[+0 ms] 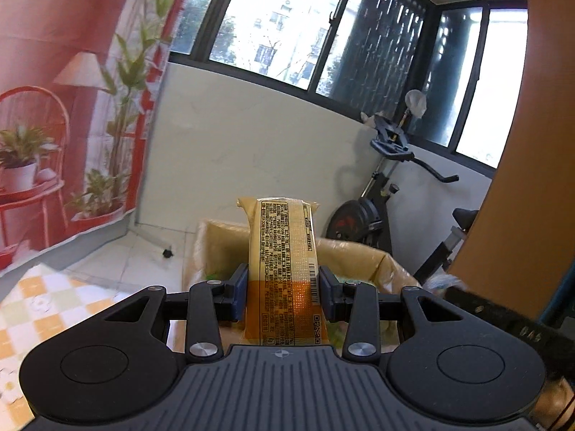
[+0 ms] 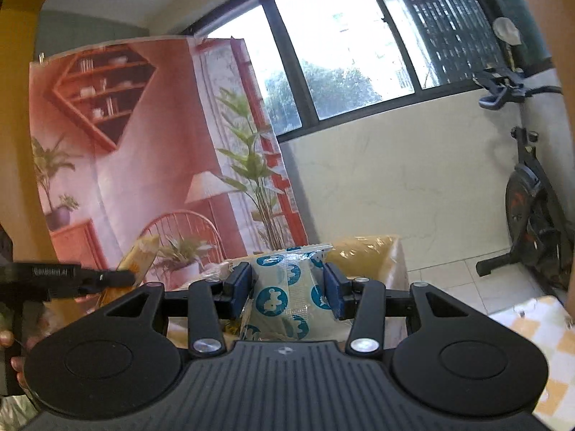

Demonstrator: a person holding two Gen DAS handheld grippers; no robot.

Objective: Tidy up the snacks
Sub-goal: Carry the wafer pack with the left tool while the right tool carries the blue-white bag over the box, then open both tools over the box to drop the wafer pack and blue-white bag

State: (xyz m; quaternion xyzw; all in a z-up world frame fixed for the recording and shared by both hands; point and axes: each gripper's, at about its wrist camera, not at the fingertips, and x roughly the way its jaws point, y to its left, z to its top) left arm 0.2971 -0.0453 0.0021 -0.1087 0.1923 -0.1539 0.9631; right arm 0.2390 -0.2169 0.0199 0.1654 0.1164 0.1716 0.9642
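The left tongs grip a long, flat yellow packet, glossy film printed with dense black text, a barcode and a QR code; its lower part is orange. The packet stands upright between the blue pads, above an open cardboard box whose flaps are covered in shiny tape. Green wrappers show dimly inside the box.

The right tongs are clamped on a crinkled clear bag with blue round animal prints, held over the same box.

Only the left view shows a checked yellow-and-white cloth on the tabletop at near left; the right view shows it at near right. The right view alone shows the left tongs from the side, with the yellow packet at their tip.

Far right stands an exercise bike.
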